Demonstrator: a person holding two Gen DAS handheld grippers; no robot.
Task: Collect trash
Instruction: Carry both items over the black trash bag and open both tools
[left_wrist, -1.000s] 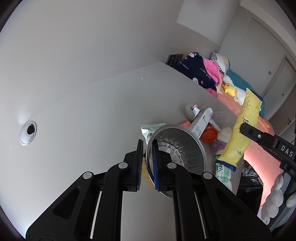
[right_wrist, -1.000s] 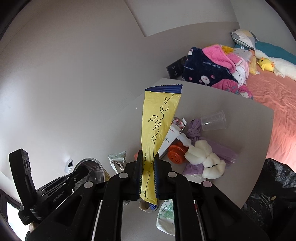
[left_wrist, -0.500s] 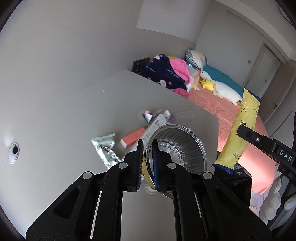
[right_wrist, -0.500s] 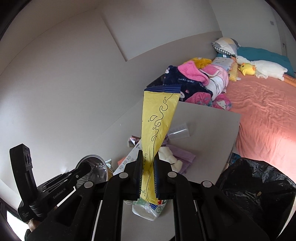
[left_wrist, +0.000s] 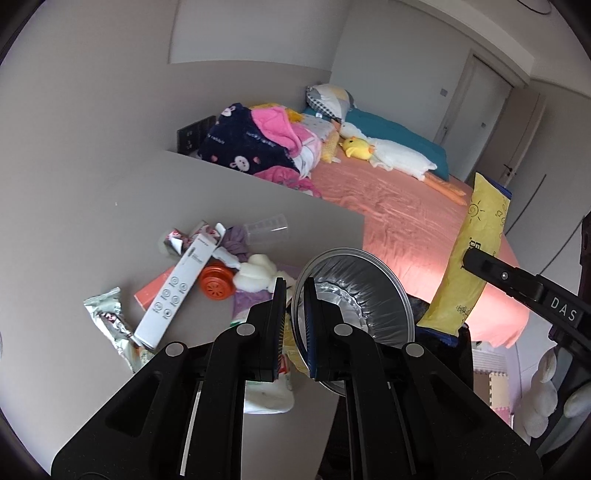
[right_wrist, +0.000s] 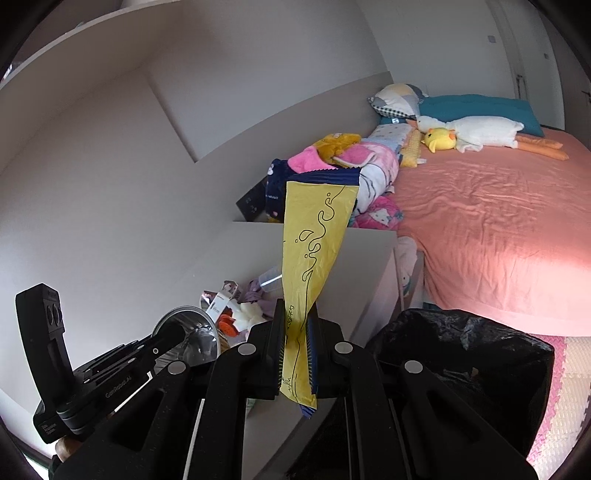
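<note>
Right claw (right_wrist: 295, 350) is clamped on the lower part of a yellow wrapper (right_wrist: 314, 236), held upright over the black bin bag (right_wrist: 461, 369). Left claw (left_wrist: 293, 325) grips the rim of a foil bowl (left_wrist: 362, 291), beside the bag. Both items look light; the wrapper limp and slippery, the foil easily crushed, so rim holds suit. More litter lies on the grey worktop (left_wrist: 110, 221) beyond the bag; a bed (right_wrist: 498, 221) stands behind.

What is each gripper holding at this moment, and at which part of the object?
The left gripper pinches the foil bowl by its rim. The right gripper clamps the yellow wrapper near its lower end.
</note>
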